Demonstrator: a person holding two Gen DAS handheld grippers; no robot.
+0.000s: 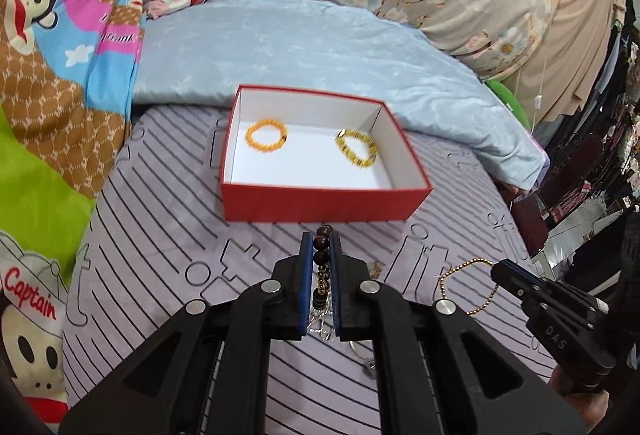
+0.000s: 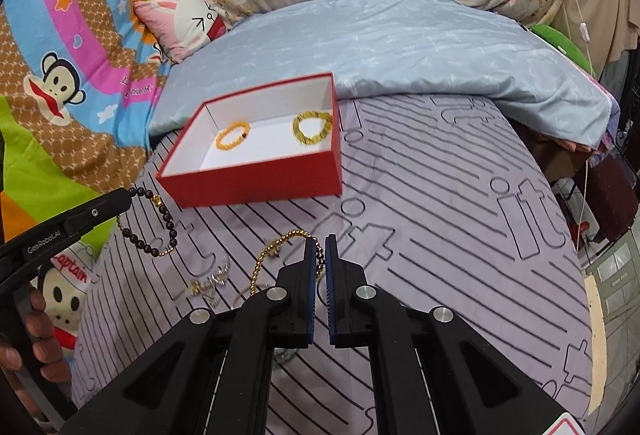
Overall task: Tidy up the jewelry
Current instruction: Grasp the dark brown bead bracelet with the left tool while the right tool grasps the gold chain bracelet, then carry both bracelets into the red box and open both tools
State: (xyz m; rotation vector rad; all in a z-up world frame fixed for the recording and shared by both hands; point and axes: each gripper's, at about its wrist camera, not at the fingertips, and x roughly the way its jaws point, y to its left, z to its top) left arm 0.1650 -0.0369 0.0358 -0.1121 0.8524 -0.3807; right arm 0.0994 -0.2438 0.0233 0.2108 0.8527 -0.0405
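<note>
red box sits on the striped sheet just ahead of the left gripper, w/ an orange bead bracelet and a yellow bead bracelet inside, apart from each other. left gripper is clamped on a dark bead bracelet, which hangs off its tips. right gripper is pinched on a gold bead chain, rest of it trailing to its left. silver jewelry lies on the sheet btwn the two grippers.

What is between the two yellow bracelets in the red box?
Nothing: only bare white box floor separates the orange bracelet and the yellow bracelet, clearest in the left wrist view.
</note>
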